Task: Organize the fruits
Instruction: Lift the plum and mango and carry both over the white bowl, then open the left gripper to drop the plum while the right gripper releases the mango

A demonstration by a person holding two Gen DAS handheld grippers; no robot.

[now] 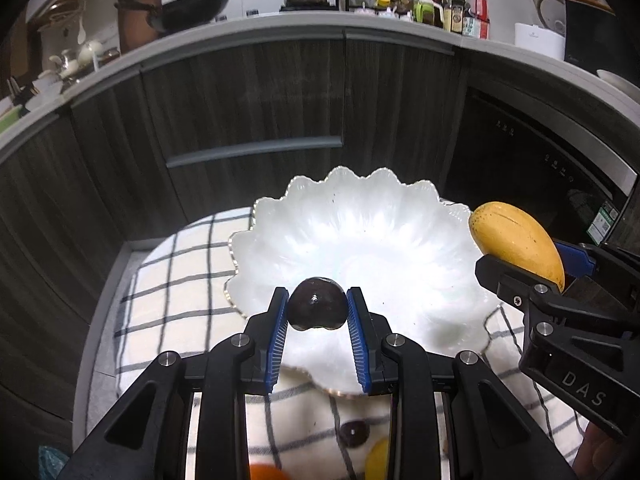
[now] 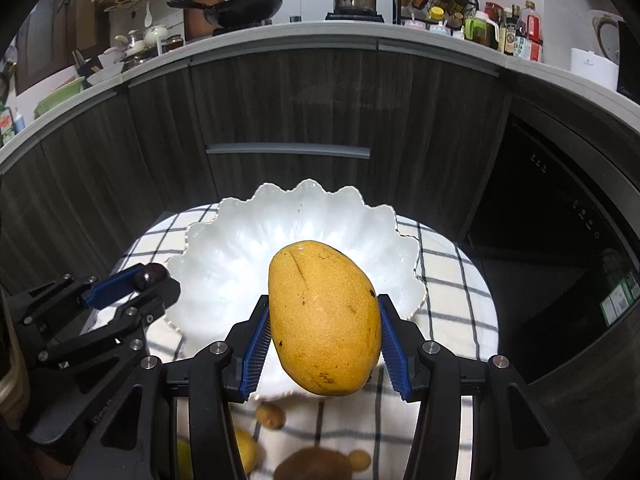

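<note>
Two grippers, both loaded: the left gripper [image 1: 318,308] pinches a small dark round plum-like fruit [image 1: 317,309] btwn its blue ribbed pads, held over the near rim of the white scalloped glass bowl [image 1: 360,220] — no fruit in the bowl. Right gripper [image 2: 324,336] clamps a big yellow-orange mango [image 2: 325,320] upright-ish, just above the bowl's near-right edge. Bowl sits on a white cloth w/ dark grid lines [image 1: 180,276]; several small fruits [image 2: 271,415] lie blurred on it, nearer the cameras.

Bowl [image 1: 360,236] on cloth [image 1: 176,280], cabinets [image 1: 256,92] behind, loose fruit [image 2: 270,415] on cloth before bowl
</note>
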